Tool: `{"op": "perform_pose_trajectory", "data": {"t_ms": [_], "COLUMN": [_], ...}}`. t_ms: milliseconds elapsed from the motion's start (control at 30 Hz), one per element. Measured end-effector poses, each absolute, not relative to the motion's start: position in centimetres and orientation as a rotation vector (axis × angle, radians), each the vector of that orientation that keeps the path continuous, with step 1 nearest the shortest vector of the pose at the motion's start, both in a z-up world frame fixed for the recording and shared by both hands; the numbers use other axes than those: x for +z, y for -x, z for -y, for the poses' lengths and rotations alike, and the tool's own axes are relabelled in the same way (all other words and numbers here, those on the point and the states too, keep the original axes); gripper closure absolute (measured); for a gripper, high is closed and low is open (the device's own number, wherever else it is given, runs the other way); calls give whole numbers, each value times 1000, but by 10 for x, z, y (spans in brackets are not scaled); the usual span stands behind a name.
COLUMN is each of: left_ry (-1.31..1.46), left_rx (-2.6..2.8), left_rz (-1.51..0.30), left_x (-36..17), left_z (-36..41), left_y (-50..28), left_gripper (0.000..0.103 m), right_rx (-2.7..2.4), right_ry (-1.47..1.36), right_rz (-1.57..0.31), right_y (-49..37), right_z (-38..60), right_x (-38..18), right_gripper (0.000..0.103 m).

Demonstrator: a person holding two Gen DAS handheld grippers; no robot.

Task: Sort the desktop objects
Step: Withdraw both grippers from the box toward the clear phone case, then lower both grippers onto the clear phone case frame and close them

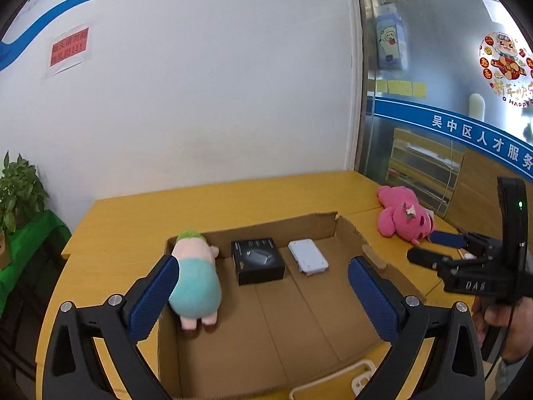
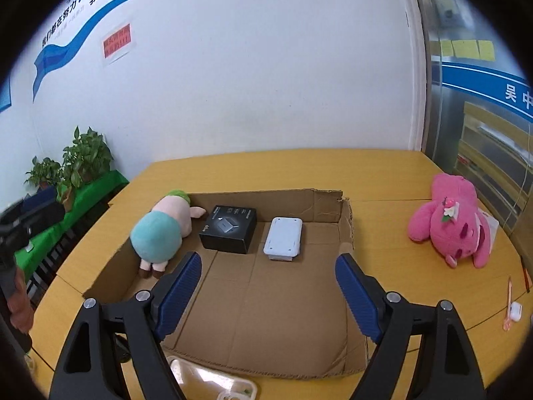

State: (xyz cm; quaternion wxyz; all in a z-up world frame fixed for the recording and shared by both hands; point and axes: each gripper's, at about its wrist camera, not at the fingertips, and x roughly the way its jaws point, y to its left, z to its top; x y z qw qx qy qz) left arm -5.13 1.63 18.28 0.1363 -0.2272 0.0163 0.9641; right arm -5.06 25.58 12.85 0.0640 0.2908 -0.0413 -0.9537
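Both my left gripper (image 1: pixel 263 280) and right gripper (image 2: pixel 268 278) stand wide open, holding nothing, above the cardboard box (image 2: pixel 329 205). Sorted items line its far wall, keeping the floor free. The pink toy (image 2: pixel 451 225) remains on the table (image 2: pixel 383 266).

Black frames, silver screws, ribbed blue fingers (image 1: pixel 373 296); white marking, perhaps "DAS".

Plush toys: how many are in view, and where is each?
2. The teal-and-pink plush lies inside the cardboard box, at its left wall. The pink plush bear lies on the table, right of the box. None looks hidden.
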Motion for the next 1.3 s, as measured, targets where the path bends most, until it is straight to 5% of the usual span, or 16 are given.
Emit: {"op": "perform_pose_trajectory", "data": {"t_ms": [33, 100, 133, 167, 200, 233, 300, 333, 367, 433, 700, 1100, 1200, 1300], "left_ry": [653, 651, 675, 723, 767, 775, 766, 758, 744, 686, 689, 939, 970, 973], "left_rx": [2803, 2811, 2792, 2762, 2744, 2755, 2796, 2806, 2818, 2872, 2896, 2845, 2822, 2807], "left_rz": [-50, -43, -32, -15, 11, 28, 23, 22, 27, 37, 81, 21, 41, 99], "left_x": [182, 179, 177, 174, 171, 168, 164, 163, 163, 164, 141, 54, 42, 37], "left_z": [-14, -9, -7, -6, -3, -1, 1, 2, 3, 5, 6, -16, -19, -19], "left_y": [43, 31, 27, 27, 26, 24, 15, 11, 6, -4, -21, -36, -39, -40], "left_gripper": [1, 21, 59, 93, 95, 95, 92, 74, 36, 0, 1, 1, 1, 1], "right_rx": [-2879, -2858, -2854, -2851, -2842, -2832, -2823, -2814, -2800, -2792, -2783, -2573, -2561, -2559], "right_ry": [-871, -842, -833, -830, -841, -854, -855, -854, -861, -861, -894, -1296, -1322, -1359], "right_rz": [118, 66, 42, 16, 4, 1, -5, 0, 15, 41, 45, 65, 72, 44], "right_y": [47, 36, 29, 25, 23, 22, 16, 14, 11, 7, -10, -6, -3, 0], "right_z": [-255, -247, -245, -242, -240, -239, -237, -237, -238, -241, -247, -239, -244, -246], "right_x": [131, 133, 137, 137, 136, 134, 131, 129, 127, 124, 102, -25, -35, -43], "right_gripper": [20, 24, 40, 68, 83, 90, 90, 83, 61, 25, 23, 25, 35, 56]}}
